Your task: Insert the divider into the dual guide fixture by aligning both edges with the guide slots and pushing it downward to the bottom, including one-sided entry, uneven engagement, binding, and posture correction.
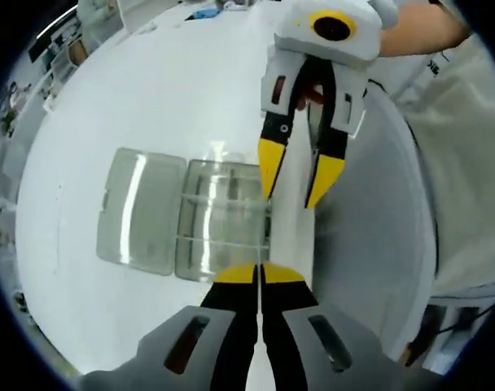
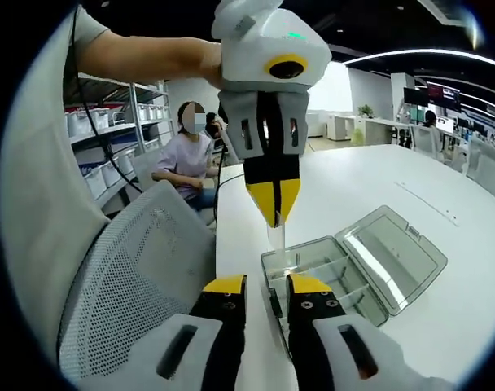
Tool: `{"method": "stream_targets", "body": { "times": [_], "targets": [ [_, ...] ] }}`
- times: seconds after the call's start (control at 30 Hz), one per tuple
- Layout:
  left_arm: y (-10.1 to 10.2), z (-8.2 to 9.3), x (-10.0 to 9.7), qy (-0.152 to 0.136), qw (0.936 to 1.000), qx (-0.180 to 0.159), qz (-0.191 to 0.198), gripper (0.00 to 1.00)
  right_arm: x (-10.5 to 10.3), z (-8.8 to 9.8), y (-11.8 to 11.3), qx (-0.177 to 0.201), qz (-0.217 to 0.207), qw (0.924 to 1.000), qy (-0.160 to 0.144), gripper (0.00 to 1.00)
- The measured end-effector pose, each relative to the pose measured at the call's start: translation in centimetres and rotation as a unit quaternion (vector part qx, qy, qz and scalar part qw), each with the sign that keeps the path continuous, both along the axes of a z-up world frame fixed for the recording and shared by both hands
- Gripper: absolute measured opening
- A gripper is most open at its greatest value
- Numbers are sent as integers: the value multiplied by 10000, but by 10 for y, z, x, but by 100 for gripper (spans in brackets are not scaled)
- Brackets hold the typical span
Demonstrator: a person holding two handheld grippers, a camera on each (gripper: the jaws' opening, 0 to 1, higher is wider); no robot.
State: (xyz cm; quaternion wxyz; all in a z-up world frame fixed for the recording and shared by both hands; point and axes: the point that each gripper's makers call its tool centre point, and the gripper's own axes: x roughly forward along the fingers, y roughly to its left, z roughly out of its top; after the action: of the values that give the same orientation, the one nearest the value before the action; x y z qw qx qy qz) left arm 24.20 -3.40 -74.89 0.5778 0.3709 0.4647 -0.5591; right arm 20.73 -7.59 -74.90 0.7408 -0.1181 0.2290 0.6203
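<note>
My left gripper (image 1: 260, 273) is pressed together, my right (image 2: 268, 285) spread, both beside the open box (image 2: 345, 269) on the table (image 1: 150, 98), a mesh chair (image 2: 133, 269) close by.

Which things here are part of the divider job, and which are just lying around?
Job:
- clear box, lid open
- divider, pinched by left gripper
- right gripper, at the box's edge

Lying about:
- mesh chair
- shelf bins
- seated person
- white table
</note>
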Motion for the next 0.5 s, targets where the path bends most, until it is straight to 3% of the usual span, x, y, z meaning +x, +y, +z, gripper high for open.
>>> {"method": "stream_targets", "body": {
  "times": [0.5],
  "targets": [
    [-1,-12,17,-75,9982,569,-166,0,0,1,-10,-98,-104,9999,-92,26]
  ]
}}
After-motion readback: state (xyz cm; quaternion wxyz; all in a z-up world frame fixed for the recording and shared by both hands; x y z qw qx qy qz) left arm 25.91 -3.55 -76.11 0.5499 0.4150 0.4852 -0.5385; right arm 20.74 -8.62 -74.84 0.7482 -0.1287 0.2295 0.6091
